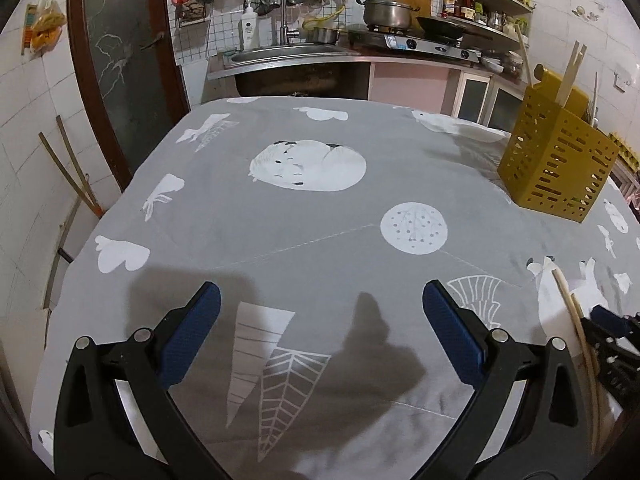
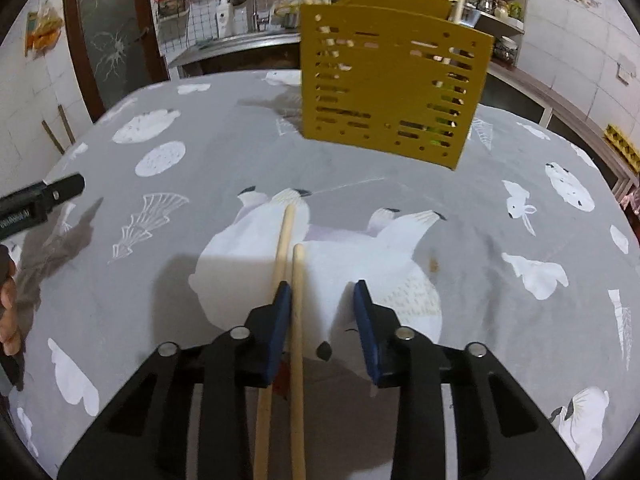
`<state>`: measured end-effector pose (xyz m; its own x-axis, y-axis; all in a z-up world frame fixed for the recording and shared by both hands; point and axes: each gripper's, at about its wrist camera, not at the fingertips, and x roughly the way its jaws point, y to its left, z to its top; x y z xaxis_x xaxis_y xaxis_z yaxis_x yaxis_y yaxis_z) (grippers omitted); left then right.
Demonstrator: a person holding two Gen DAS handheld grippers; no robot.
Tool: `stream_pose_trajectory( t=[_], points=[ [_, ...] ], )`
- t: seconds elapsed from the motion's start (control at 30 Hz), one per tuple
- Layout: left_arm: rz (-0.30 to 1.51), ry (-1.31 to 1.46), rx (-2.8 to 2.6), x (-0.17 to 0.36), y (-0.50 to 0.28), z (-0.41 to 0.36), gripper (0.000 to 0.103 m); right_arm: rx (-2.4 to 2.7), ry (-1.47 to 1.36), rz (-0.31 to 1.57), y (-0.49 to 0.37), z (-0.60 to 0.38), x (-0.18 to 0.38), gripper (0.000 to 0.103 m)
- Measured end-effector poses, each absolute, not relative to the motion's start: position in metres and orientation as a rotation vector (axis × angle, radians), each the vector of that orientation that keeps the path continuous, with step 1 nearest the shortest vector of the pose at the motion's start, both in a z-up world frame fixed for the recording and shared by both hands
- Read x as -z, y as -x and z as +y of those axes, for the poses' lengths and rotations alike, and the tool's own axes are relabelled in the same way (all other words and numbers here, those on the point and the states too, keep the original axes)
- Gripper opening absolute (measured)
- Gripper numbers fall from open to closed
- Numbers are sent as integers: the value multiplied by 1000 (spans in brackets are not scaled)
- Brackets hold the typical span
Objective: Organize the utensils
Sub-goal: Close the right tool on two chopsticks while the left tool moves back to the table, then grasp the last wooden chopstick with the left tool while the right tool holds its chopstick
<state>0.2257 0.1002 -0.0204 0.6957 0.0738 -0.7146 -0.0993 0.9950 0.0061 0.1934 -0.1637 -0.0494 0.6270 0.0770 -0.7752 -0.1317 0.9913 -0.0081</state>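
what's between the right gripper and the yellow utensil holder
Right wrist view: only bare printed tablecloth beyond the chopsticks in the right gripper, up to the yellow holder.

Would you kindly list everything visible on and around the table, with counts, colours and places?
chopsticks: two, pale wood, lying side by side on the cloth, between the right gripper's pads
utensil holder: one, mustard yellow, slotted, upright at the far side, sticks inside
tablecloth: one, grey with white animal prints, covering the table
sink: one, steel, behind the table
pot: one, steel, on the stove
left gripper: black, blue pads, wide open, empty
right gripper: black, blue pads, part-closed around the chopsticks, far pad clear
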Motion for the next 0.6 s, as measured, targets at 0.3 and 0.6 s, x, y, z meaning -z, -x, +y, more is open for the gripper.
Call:
stream_pose_trajectory(
  t=[0.3, 0.6],
  points=[
    [799, 37, -52, 15, -221, 73, 98, -145, 10, 897, -202, -171, 49, 7],
    [819, 28, 45, 17, -218, 7, 98, -70, -74, 876, -190, -232, 40, 6]
  ],
)
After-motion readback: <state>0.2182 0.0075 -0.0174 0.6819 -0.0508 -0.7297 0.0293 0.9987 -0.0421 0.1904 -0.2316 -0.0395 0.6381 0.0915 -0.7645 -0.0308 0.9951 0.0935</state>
